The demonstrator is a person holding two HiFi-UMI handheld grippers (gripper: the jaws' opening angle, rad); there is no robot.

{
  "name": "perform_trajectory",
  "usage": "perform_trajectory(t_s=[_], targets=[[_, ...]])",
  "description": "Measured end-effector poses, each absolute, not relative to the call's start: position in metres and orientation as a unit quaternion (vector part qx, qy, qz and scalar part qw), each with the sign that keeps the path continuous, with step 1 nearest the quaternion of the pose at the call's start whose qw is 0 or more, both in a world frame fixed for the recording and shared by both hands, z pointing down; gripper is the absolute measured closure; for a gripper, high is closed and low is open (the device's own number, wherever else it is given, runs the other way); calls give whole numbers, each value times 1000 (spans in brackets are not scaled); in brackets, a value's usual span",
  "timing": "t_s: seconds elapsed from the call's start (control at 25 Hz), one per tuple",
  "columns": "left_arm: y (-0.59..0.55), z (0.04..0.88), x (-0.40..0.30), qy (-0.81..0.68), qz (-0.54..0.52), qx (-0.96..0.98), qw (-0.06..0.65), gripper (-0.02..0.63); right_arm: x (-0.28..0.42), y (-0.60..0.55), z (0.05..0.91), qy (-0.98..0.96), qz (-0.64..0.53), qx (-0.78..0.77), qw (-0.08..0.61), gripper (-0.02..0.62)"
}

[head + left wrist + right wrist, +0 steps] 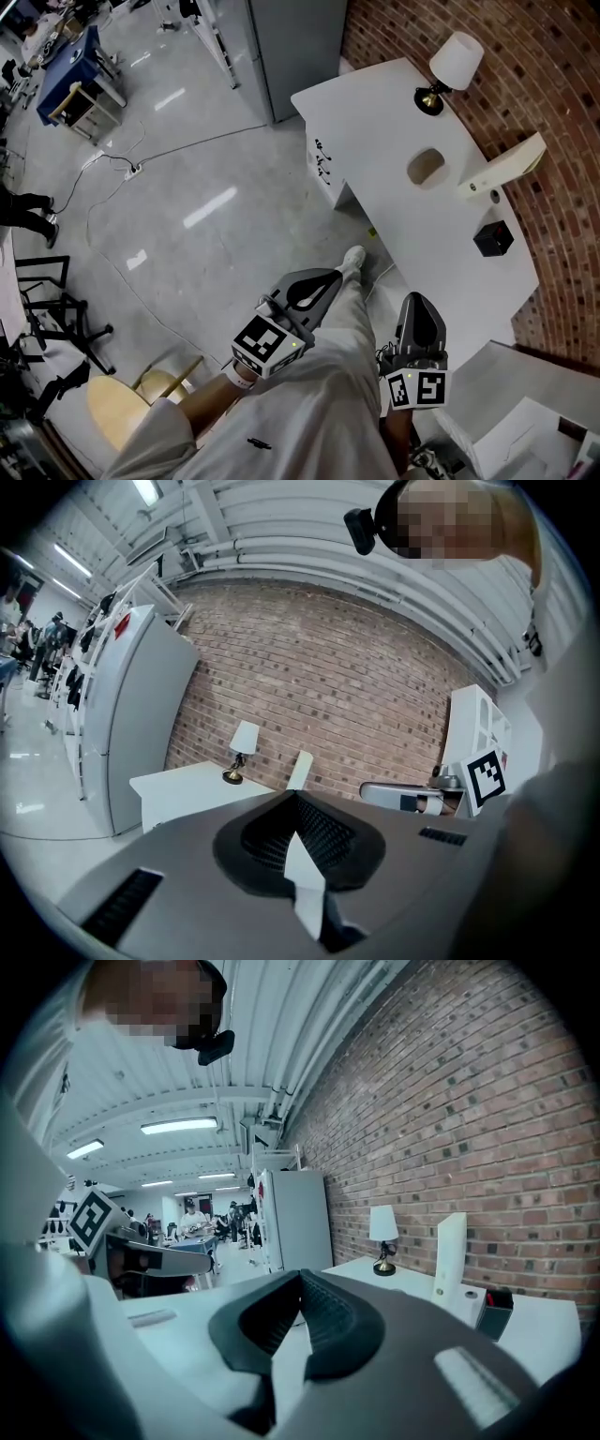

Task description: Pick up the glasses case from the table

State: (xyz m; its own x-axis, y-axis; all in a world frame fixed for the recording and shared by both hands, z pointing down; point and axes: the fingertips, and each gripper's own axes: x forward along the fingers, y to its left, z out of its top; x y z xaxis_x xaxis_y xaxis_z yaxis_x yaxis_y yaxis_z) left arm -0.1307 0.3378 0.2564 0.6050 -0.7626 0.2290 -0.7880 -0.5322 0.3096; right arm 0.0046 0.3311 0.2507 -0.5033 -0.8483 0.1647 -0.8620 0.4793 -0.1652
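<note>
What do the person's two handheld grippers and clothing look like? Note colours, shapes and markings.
The left gripper and right gripper are grey tapering shells with black ribbed pads. Each carries a white cube printed with black square markers. The person wears pale trousers and a white shoe.

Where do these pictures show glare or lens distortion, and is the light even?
Head view: bright lamp reflections on the glossy grey floor; the white table is evenly lit. Left gripper view: strong fisheye bend in the red brick wall, black corners. Right gripper view: the same bend and dark corners.
</note>
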Motion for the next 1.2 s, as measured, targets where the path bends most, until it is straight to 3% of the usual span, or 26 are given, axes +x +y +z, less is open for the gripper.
perform_trajectory(t_s=[0.44,1.2], targets=[[242,262,-120,-452,47,867,203,604,9,223,251,-868,117,483,12,584],[45,262,-31,-434,128,871,192,604,73,26,261,-874,125,470,-14,584]])
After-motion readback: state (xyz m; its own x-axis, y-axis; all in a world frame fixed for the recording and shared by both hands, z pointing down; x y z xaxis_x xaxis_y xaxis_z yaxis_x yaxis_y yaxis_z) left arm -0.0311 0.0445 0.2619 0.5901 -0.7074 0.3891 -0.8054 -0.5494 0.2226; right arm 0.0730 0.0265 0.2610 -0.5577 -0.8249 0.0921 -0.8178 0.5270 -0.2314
